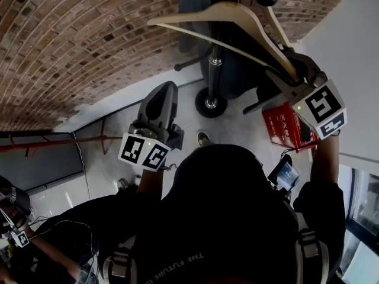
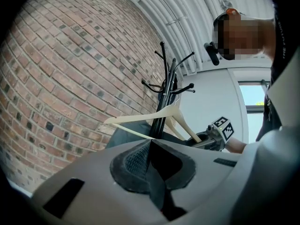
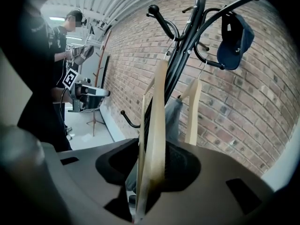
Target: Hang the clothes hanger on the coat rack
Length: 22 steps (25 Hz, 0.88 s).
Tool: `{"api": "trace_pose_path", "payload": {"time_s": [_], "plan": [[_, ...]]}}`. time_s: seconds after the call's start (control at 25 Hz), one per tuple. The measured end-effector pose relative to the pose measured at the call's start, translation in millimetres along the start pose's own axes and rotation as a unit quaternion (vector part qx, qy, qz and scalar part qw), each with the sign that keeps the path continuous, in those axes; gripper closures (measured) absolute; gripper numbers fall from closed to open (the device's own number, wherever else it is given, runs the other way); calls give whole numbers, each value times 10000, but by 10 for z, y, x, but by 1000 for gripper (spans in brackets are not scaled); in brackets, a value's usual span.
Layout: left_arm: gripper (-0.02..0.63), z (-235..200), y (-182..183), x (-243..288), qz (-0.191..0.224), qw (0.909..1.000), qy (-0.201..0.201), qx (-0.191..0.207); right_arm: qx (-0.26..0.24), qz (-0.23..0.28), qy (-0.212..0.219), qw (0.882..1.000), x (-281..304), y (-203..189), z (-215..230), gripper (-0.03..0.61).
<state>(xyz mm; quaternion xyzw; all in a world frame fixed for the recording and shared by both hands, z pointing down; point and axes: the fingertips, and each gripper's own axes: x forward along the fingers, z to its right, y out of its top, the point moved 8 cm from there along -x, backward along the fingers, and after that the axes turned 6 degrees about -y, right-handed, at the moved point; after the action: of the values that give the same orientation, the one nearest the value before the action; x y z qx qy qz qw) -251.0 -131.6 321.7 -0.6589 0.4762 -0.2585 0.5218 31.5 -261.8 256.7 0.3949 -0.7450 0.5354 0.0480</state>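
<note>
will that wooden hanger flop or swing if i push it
Probably stiff: the hanger has straight wooden arms. Likely light, since it looks thin edge-on. It may swing, as it seems to hang from the coat rack only by its hook.

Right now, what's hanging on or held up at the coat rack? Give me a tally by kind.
Cream wooden hangers: 2 (near hanger, far hanger)
Navy cap: 1
Grey garment: 1
Total: 4
</note>
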Motion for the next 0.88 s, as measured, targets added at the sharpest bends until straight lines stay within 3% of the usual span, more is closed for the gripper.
{"api": "trace_pose_path", "payload": {"time_s": [0.16, 0.52, 0.88], "plan": [[594, 42, -54, 3, -36, 10000, -10, 10, 174, 231, 24, 9996, -86, -5, -5, 434], [594, 133, -128, 73, -96, 9999, -93, 30, 449, 972, -434, 9933, -346, -23, 89, 434], [594, 235, -188, 158, -127, 9997, -228, -1, 891, 1768, -1188, 9730, -764, -164, 75, 436]]}}
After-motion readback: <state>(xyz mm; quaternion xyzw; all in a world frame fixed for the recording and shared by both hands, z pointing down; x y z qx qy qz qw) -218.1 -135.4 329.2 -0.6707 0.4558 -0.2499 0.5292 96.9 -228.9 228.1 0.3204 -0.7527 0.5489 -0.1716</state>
